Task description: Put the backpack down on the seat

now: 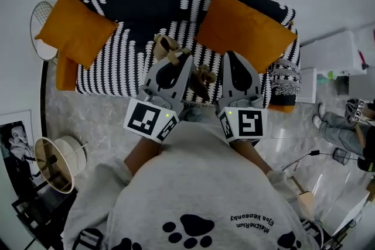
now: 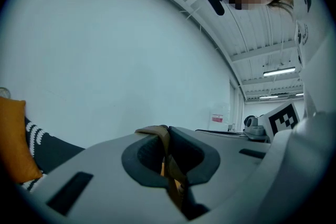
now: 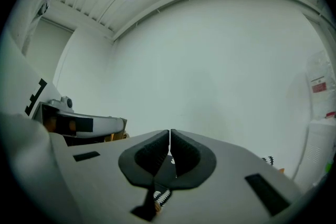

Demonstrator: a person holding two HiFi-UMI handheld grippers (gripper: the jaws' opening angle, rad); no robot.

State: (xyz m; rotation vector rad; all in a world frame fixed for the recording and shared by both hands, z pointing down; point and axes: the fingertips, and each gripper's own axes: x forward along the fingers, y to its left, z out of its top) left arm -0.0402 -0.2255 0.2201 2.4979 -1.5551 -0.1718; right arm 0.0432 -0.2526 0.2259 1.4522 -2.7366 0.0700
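Tan strap (image 2: 157,134) is sitting clamped in my left gripper (image 1: 176,60), so I'm carrying the backpack (image 1: 169,48) above the sofa (image 1: 126,61) seat's front edge, not yet down. My right gripper (image 1: 232,57) is hovering alongside, jaws pressed together, seemingly empty.

Bright, even white light fills all 3 views. In my left gripper view a ceiling strip light (image 2: 280,71) glows, and the whole picture has a cool bluish cast. The glossy floor (image 1: 293,137) shows pale glare. Each frame bends hard toward dark, vignetted corners. Close to the lens, my left gripper (image 2: 167,131) looks soft and shaded.
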